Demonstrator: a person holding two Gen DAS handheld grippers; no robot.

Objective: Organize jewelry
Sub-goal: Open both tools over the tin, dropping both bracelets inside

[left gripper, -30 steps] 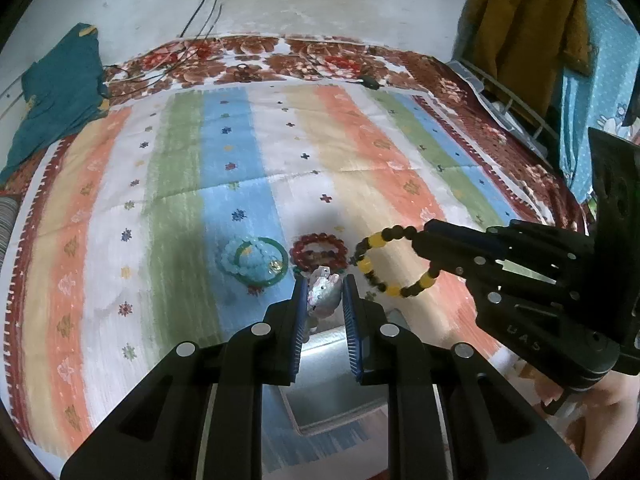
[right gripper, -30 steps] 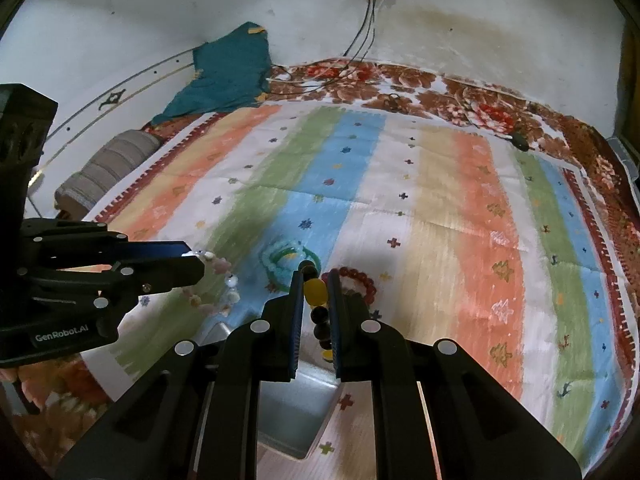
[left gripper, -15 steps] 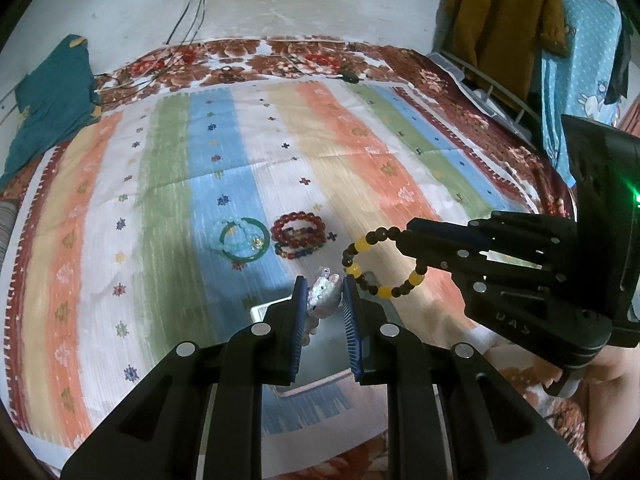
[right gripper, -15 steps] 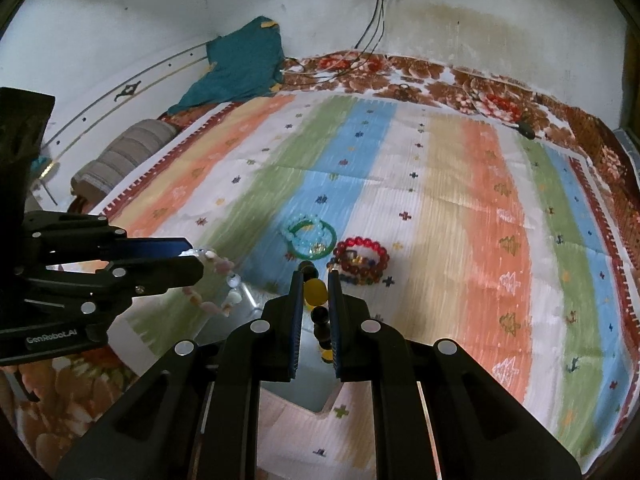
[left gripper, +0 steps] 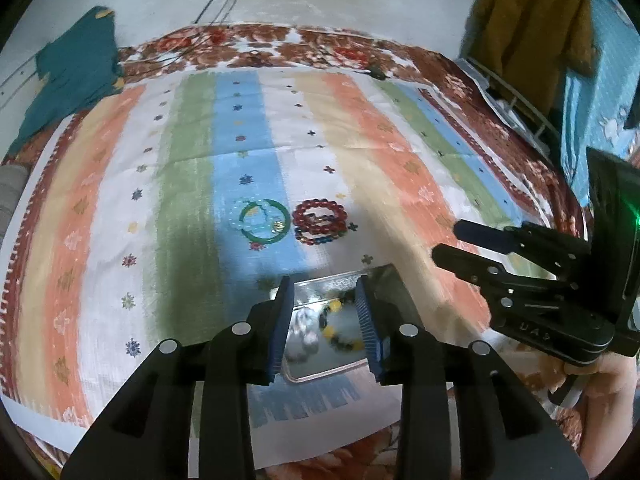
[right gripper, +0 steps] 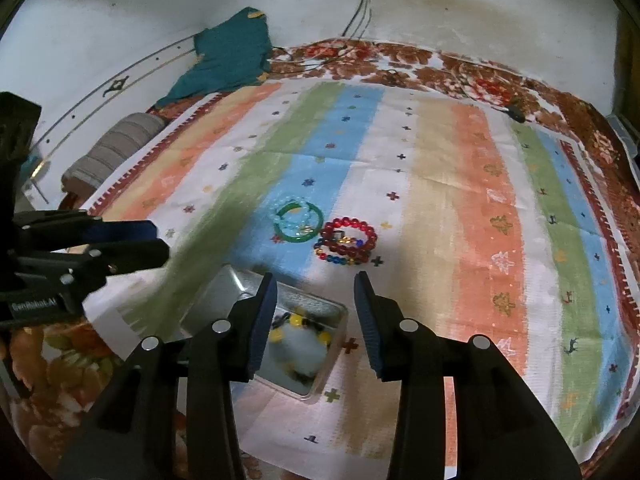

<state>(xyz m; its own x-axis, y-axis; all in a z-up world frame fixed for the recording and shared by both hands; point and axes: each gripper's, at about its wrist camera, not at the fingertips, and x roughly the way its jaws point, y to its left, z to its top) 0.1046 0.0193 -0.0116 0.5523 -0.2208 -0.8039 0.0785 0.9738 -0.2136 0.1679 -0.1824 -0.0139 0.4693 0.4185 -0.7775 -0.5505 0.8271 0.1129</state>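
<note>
Both bracelets lie loose in a shiny metal tin (left gripper: 320,374) (right gripper: 224,292) at the near edge of the striped cloth. The yellow-and-black bead bracelet (left gripper: 340,338) (right gripper: 298,325) and a pale, blurred bracelet (left gripper: 302,330) (right gripper: 298,346) rest side by side. My left gripper (left gripper: 323,286) (right gripper: 160,239) hangs over the tin, its jaws opening with nothing between them. My right gripper (right gripper: 316,280) (left gripper: 448,240) is over it too, its jaws also opening and empty. Farther out lie a green bangle with pale beads (left gripper: 264,220) (right gripper: 298,222) and red bead bracelets (left gripper: 320,222) (right gripper: 348,240).
The striped cloth (right gripper: 440,200) covers a bed with a floral sheet underneath. A teal garment (right gripper: 232,56) lies by the far wall, a rolled grey cloth (right gripper: 116,148) at the left edge. Clothes hang at the right (left gripper: 528,32). Cables run down the wall (right gripper: 360,12).
Both grippers let go: the yellow-and-black bracelet dropped from the right jaws and the pale one from the left, and both now lie in the tin. Both pairs of jaws stand wider.
</note>
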